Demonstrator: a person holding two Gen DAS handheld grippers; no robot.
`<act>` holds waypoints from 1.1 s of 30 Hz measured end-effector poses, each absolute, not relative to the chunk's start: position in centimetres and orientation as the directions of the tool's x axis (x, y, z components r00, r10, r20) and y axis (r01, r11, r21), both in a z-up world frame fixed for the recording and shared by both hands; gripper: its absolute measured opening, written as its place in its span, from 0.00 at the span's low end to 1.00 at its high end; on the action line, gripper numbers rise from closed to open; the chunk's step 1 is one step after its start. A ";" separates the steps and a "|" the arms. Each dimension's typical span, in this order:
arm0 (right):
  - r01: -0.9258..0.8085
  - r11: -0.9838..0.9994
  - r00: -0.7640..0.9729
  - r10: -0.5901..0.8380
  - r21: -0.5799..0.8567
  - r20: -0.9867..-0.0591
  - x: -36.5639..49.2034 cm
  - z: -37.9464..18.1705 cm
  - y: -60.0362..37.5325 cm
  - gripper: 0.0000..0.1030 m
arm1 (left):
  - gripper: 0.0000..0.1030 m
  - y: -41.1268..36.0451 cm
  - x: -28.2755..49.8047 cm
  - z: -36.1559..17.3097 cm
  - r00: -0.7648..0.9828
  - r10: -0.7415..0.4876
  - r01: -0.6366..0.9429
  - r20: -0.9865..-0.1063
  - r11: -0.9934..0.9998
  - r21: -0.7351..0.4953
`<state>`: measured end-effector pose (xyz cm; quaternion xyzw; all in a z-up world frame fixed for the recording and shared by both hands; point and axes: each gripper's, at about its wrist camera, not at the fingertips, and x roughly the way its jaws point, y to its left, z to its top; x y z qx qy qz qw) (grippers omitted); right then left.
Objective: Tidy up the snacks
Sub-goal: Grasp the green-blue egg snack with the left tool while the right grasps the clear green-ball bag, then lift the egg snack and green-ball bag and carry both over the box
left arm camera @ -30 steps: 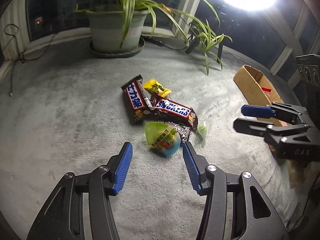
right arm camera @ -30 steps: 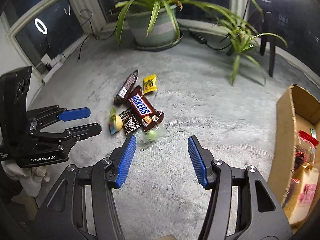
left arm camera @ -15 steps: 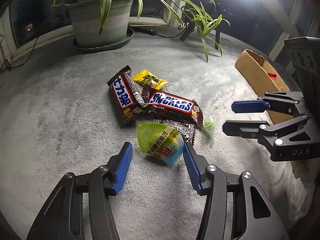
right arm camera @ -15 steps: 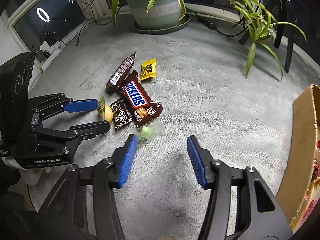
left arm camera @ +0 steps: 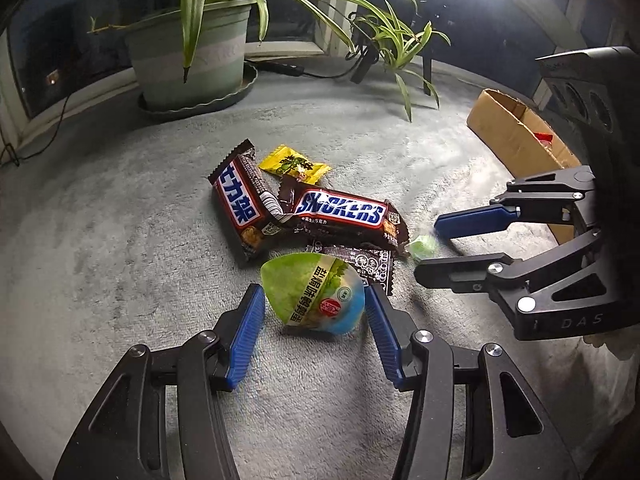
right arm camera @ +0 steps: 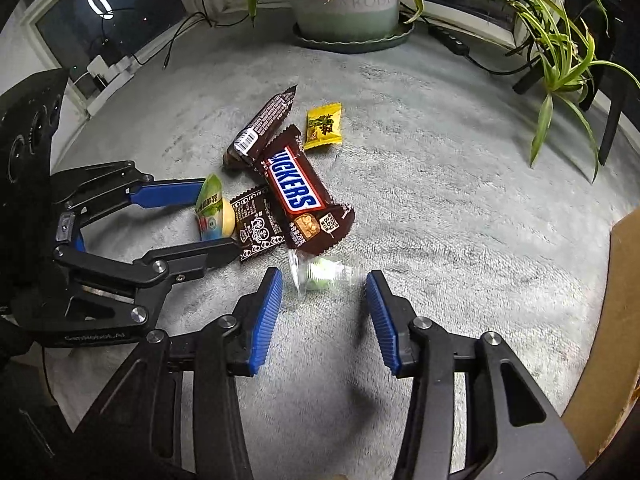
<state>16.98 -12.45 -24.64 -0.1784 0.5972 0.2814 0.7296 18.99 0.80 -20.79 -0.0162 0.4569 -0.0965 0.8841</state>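
Note:
A pile of snacks lies on the grey carpet: two Snickers bars (left arm camera: 340,212) (right arm camera: 298,190), a yellow candy packet (left arm camera: 294,166) (right arm camera: 324,126), a small black packet (left arm camera: 366,262) (right arm camera: 256,226), a green-topped egg-shaped snack pack (left arm camera: 314,294) (right arm camera: 212,210) and a small green wrapped candy (left arm camera: 422,246) (right arm camera: 322,272). My left gripper (left arm camera: 314,308) is open with the egg pack between its blue pads. My right gripper (right arm camera: 324,292) is open, its pads either side of the green candy, close in front of it.
A cardboard box (left arm camera: 516,134) (right arm camera: 616,320) holding other snacks stands to the right. A large potted plant (left arm camera: 188,64) (right arm camera: 348,0) and a smaller spider plant (left arm camera: 392,36) stand at the back by the windows, with cables along the wall.
Both grippers have moved forward and down toward the pile. The egg pack now sits between the left pads and the green candy lies just ahead of the right pads.

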 end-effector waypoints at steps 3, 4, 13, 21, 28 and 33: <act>-0.629 0.774 0.130 0.195 0.071 -0.972 17.0 -24.6 -12.4 0.34 | 0.50 0.9 19.0 -20.7 0.566 -0.186 0.154 -0.803 0.981 -0.119; -0.630 0.774 0.132 0.194 0.069 -0.972 16.9 -24.6 -12.5 0.33 | 0.49 0.9 19.0 -20.7 0.567 -0.183 0.154 -0.803 0.981 -0.115; -0.651 0.758 0.135 0.182 0.051 -0.974 16.7 -24.5 -11.9 0.24 | 0.43 0.5 18.6 -20.7 0.584 -0.155 0.147 -0.797 0.985 -0.084; -0.642 0.765 0.140 0.181 0.050 -0.974 17.0 -24.8 -12.0 0.25 | 0.37 0.8 18.4 -20.6 0.587 -0.160 0.131 -0.793 0.986 -0.102; -0.632 0.773 0.164 0.192 0.046 -0.968 16.7 -24.1 -12.4 0.22 | 0.35 1.3 18.0 -20.5 0.593 -0.164 0.114 -0.788 0.986 -0.119; -0.621 0.782 0.191 0.210 0.048 -0.959 16.6 -22.9 -12.9 0.22 | 0.35 1.5 17.5 -19.8 0.607 -0.163 0.106 -0.778 0.987 -0.124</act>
